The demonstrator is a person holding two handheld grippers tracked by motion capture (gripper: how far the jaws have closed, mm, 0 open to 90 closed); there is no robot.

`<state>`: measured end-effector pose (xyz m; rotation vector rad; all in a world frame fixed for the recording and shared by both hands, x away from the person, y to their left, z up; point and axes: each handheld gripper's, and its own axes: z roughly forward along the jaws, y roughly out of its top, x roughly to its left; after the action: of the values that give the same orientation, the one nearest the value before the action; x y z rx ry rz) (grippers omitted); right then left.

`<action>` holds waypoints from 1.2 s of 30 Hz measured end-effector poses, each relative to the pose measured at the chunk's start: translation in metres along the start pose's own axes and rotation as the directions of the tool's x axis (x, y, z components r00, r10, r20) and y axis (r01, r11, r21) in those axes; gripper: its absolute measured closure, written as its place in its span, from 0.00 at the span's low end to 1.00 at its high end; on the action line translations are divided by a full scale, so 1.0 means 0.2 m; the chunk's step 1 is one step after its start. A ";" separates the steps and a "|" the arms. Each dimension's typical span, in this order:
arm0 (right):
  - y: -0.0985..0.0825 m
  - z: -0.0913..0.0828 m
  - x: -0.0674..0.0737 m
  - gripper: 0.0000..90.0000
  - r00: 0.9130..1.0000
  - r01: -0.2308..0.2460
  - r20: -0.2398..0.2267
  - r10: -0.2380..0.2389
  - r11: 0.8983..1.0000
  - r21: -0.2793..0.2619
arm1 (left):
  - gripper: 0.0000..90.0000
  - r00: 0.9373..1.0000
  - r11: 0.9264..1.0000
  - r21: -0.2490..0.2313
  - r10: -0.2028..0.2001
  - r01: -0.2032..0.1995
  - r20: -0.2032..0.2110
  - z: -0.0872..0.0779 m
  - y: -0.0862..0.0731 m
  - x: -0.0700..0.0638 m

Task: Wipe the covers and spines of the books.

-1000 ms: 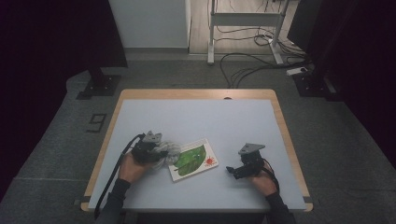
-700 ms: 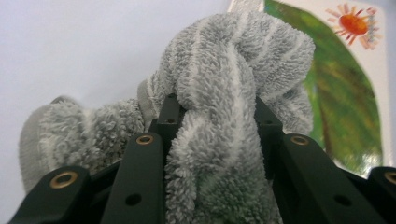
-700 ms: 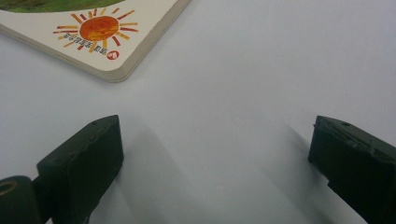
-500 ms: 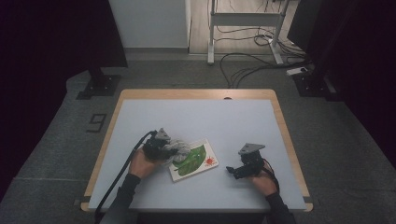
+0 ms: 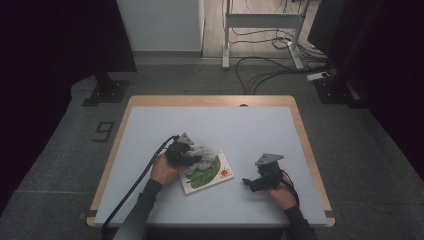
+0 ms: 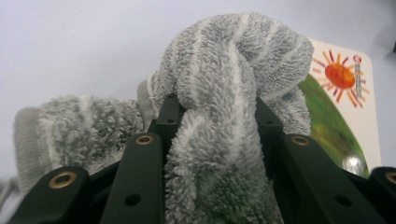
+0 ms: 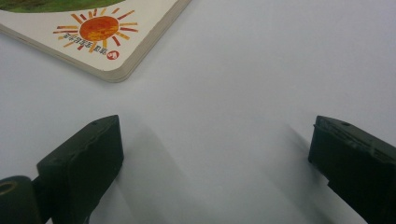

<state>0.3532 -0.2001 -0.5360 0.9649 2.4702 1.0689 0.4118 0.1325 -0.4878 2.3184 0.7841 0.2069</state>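
A grey striped towel [image 6: 233,107] is bunched between the jaws of my left gripper [image 5: 192,155], which is shut on it. The towel [image 5: 202,154] hangs over the upper left part of a white board book [image 5: 212,175] with a green leaf and a red sun [image 6: 340,76] on its cover. The book lies flat near the table's middle. My right gripper [image 5: 250,182] rests low over the table, to the right of the book, jaws wide apart with nothing between them. The book's sun corner [image 7: 98,29] lies just ahead of it.
The pale grey table top [image 5: 240,135] has a wooden rim [image 5: 305,145]. A black cable [image 5: 135,185] trails from the left gripper to the near edge. Beyond the table, on the floor, stand a metal frame, loose cables and dark stands.
My left gripper has carried the towel rightward, from beside the book to over its upper left part. The right gripper has stayed put.
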 end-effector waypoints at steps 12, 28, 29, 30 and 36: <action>0.00 0.00 0.00 0.03 1.000 0.000 0.000 0.000 1.000 0.000 | 0.71 1.000 1.000 0.011 0.017 -0.018 0.016 0.12 0.13 -0.03; 0.00 0.00 0.00 0.03 1.000 0.000 0.000 0.000 1.000 0.000 | 0.71 0.999 0.998 0.034 0.045 -0.045 0.019 0.27 0.29 -0.07; 0.00 0.00 0.00 0.03 1.000 0.000 0.000 0.000 1.000 0.000 | 0.70 0.999 0.998 0.035 0.047 -0.047 0.014 0.27 0.29 -0.08; 0.00 0.00 0.00 0.03 1.000 0.000 0.000 0.000 1.000 0.000 | 0.70 0.999 0.998 0.037 0.054 -0.054 0.007 0.27 0.29 -0.09; 0.00 0.00 0.00 0.03 1.000 0.001 0.000 -0.001 1.000 0.000 | 0.70 0.997 0.996 0.040 0.074 -0.074 -0.004 0.27 0.29 -0.13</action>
<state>0.3532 -0.2002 -0.5361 0.9638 2.4706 1.0686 0.4372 0.0537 -0.4904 2.3873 0.7111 0.2321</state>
